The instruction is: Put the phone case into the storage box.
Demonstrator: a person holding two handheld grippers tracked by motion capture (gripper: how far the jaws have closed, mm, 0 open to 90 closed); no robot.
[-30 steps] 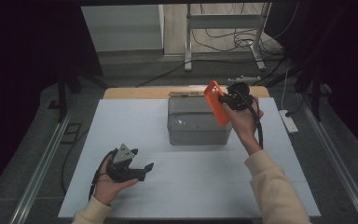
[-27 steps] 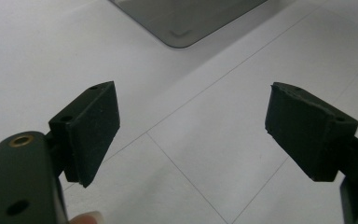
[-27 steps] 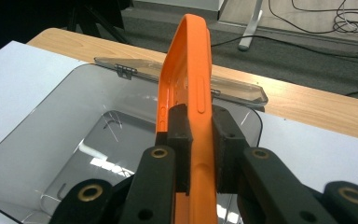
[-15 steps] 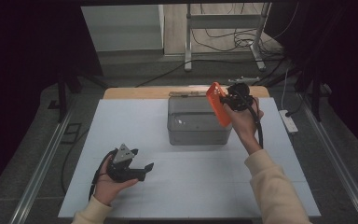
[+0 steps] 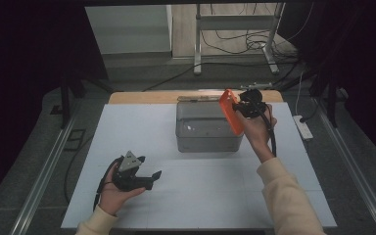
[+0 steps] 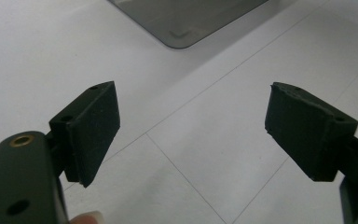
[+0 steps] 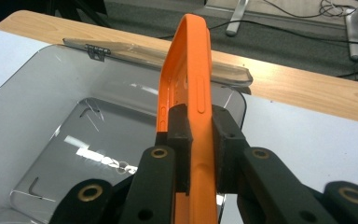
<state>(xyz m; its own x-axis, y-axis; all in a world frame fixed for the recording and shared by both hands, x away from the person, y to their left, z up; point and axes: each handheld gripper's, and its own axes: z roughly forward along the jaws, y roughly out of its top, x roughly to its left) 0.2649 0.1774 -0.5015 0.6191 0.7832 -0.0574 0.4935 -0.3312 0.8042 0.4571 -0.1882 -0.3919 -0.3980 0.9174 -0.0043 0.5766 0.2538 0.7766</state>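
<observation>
My right gripper (image 5: pixel 240 108) is shut on an orange phone case (image 5: pixel 229 116), held on edge above the right end of a clear plastic box (image 5: pixel 206 131). In the right gripper view the pads (image 7: pixel 181 135) clamp the rim of the orange phone case (image 7: pixel 190 70), with the open box (image 7: pixel 70 126) below and to the left. My left gripper (image 5: pixel 150 167) rests in a hand near the front left of the white table (image 5: pixel 191 196). Its jaws stand wide open, with bare table between the left gripper's (image 6: pixel 192 133) fingers and a box corner (image 6: pixel 182 21) farther ahead.
A clear lid (image 7: pixel 158 56) lies behind the box on the wooden strip (image 5: pixel 142 97) at the table's far edge. A metal stand and cables (image 5: pixel 235 39) sit on the floor beyond. A power strip (image 5: pixel 303 126) lies off the right edge.
</observation>
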